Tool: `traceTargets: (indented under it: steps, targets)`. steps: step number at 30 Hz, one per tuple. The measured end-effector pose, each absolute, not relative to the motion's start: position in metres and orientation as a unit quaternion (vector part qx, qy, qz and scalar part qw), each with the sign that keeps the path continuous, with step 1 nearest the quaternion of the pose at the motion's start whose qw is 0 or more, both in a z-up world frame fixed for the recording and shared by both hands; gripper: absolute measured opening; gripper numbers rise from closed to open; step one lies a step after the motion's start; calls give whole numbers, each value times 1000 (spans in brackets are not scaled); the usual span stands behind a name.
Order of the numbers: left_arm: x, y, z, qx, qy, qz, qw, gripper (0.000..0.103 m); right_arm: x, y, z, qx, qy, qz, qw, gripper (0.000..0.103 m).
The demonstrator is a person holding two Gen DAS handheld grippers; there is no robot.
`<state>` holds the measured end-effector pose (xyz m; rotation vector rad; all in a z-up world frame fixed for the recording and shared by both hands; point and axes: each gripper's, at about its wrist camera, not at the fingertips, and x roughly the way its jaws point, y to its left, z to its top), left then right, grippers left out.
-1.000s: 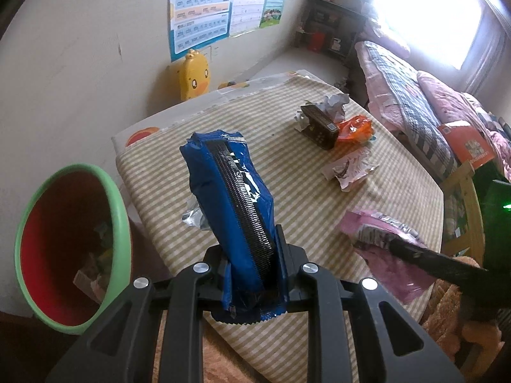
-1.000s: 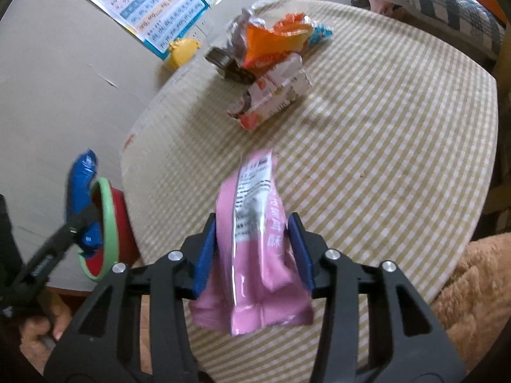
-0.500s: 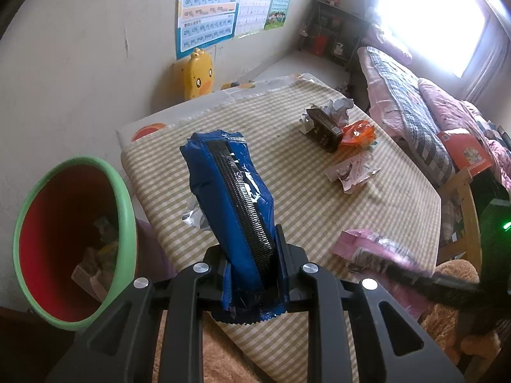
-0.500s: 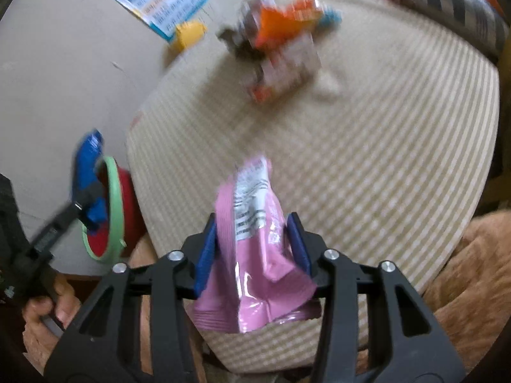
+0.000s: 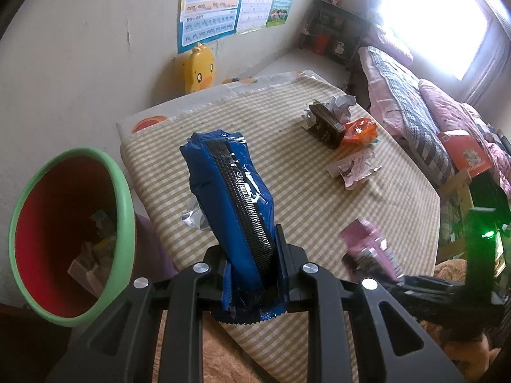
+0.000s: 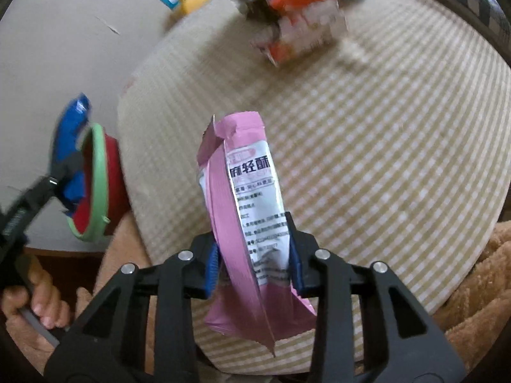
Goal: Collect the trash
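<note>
Checked desk (image 5: 287, 121) under bright window light, wrappers heaped at two o'clock. Left claw (image 5: 252, 265) pinching blue biscuit packet (image 5: 230, 188) upright, just beside red bin (image 5: 64, 223) at nine o'clock. Right claw (image 6: 254, 255), just been closing, seemingly pressing on pink snack pouch (image 6: 242, 198); view blurred.

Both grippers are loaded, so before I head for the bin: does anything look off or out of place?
Nothing damaged or spilled. The blue foil wrapper sits clamped in the left gripper, the pink snack packet in the right gripper. More crumpled wrappers lie on the checked tablecloth. The green-rimmed red bin appears tilted, perhaps from the fisheye lens.
</note>
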<state>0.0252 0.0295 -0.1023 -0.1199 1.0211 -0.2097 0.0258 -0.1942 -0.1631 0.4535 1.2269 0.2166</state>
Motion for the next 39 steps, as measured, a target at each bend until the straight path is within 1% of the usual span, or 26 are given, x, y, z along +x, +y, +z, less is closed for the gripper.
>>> traceTargets:
  steps: [9,18,29,39]
  targets:
    - [26,45,-90,-69,472,-92,874,19,32,-192,-111,227,518,128,815,34]
    - [21,89,-88,-85,463,-55,881,19,49,-139,-75,198,500,186,823,34]
    - [11,159,-112,-120,479,9,869,19,60,-64,-72,158,516,241,806,34]
    - [2,204,-127,-150,479,40,864,19,72,-11,-77,127,531,271,793,34]
